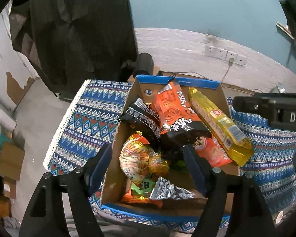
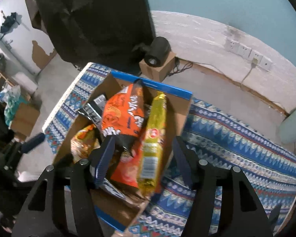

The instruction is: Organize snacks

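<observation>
A cardboard box with a blue rim stands on a blue patterned cloth and holds several snack packets. An orange-and-black packet lies on top, with a long yellow packet to its right, a black packet to its left and a red-orange packet underneath. A yellow stick-snack bag and a silver foil bag lie nearer me. My left gripper hangs open over the box's near left part. My right gripper is open above the yellow packet, not touching it.
A black round device on a small cardboard box stands behind the table. Behind it are wall sockets with a cable. Dark cloth hangs at the back. A pale green bin is on the right, and cardboard boxes sit on the floor at left.
</observation>
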`<state>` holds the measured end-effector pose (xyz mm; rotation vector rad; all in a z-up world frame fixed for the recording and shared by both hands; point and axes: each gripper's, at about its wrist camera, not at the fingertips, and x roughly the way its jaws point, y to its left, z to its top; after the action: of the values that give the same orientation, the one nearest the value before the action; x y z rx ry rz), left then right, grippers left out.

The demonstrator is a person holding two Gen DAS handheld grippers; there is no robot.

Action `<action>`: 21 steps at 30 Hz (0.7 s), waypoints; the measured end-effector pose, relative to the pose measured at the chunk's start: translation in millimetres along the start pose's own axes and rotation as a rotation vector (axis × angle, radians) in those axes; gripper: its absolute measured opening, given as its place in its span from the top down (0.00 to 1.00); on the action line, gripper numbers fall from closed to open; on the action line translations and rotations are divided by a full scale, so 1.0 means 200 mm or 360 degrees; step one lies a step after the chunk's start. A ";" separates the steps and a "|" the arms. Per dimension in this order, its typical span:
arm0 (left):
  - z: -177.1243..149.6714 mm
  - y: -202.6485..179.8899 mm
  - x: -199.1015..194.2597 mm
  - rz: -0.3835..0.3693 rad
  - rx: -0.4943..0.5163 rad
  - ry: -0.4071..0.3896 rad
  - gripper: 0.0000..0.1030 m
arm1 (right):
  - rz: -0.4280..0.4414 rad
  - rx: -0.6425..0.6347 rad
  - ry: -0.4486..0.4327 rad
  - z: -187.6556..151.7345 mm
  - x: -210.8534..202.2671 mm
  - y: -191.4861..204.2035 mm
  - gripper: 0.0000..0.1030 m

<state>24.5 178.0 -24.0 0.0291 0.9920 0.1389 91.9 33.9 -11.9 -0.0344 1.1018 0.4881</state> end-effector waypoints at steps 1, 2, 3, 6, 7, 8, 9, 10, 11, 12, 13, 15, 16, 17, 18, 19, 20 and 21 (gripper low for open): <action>0.00 0.00 -0.01 -0.0002 -0.0001 -0.0005 0.24 | -0.0014 -0.0007 -0.0004 -0.01 -0.01 -0.01 0.38; 0.00 -0.01 -0.03 -0.0001 0.0000 -0.0012 0.24 | -0.0023 -0.0009 -0.0008 -0.02 -0.02 -0.02 0.38; 0.00 -0.01 -0.04 0.0003 0.0000 -0.0019 0.22 | -0.0028 -0.0010 -0.0012 -0.03 -0.03 -0.04 0.37; 0.01 -0.03 -0.09 0.0020 0.0006 -0.0048 0.21 | -0.0031 -0.0013 -0.0022 -0.07 -0.08 -0.08 0.34; 0.01 -0.04 -0.11 0.0020 0.0006 -0.0052 0.21 | -0.0035 -0.0016 -0.0027 -0.08 -0.10 -0.09 0.33; 0.01 -0.04 -0.12 0.0015 0.0001 -0.0056 0.21 | -0.0040 -0.0021 -0.0032 -0.10 -0.11 -0.10 0.33; 0.01 -0.04 -0.13 0.0011 -0.0002 -0.0058 0.21 | -0.0044 -0.0028 -0.0037 -0.11 -0.13 -0.10 0.32; 0.01 -0.05 -0.15 0.0006 -0.0005 -0.0061 0.21 | -0.0050 -0.0034 -0.0044 -0.13 -0.15 -0.12 0.31; 0.01 -0.05 -0.16 -0.0001 -0.0005 -0.0066 0.20 | -0.0053 -0.0036 -0.0048 -0.14 -0.16 -0.13 0.31; 0.01 -0.06 -0.18 -0.0005 -0.0004 -0.0071 0.19 | -0.0056 -0.0040 -0.0053 -0.16 -0.18 -0.14 0.31; 0.01 -0.07 -0.19 -0.0005 -0.0003 -0.0078 0.15 | -0.0058 -0.0046 -0.0059 -0.17 -0.19 -0.15 0.30; 0.01 -0.09 -0.22 0.0008 0.0015 -0.0102 0.15 | -0.0064 -0.0053 -0.0074 -0.20 -0.23 -0.16 0.30; 0.01 -0.10 -0.24 0.0023 0.0025 -0.0110 0.15 | -0.0062 -0.0055 -0.0084 -0.22 -0.26 -0.17 0.29; 0.00 -0.11 -0.25 0.0035 0.0031 -0.0118 0.15 | -0.0060 -0.0059 -0.0091 -0.23 -0.28 -0.18 0.28; 0.00 -0.12 -0.27 0.0042 0.0038 -0.0127 0.15 | -0.0059 -0.0065 -0.0100 -0.24 -0.30 -0.18 0.28; 0.00 -0.13 -0.28 0.0041 0.0042 -0.0137 0.15 | -0.0059 -0.0072 -0.0114 -0.26 -0.32 -0.18 0.26; 0.00 -0.13 -0.30 0.0041 0.0043 -0.0147 0.15 | -0.0060 -0.0078 -0.0125 -0.27 -0.34 -0.18 0.26; -0.01 -0.14 -0.32 0.0039 0.0044 -0.0156 0.14 | -0.0058 -0.0086 -0.0139 -0.28 -0.37 -0.18 0.25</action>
<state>-7.9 142.5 25.5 0.0730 0.8958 0.1450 32.3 -39.9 17.4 -0.0794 1.0005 0.4822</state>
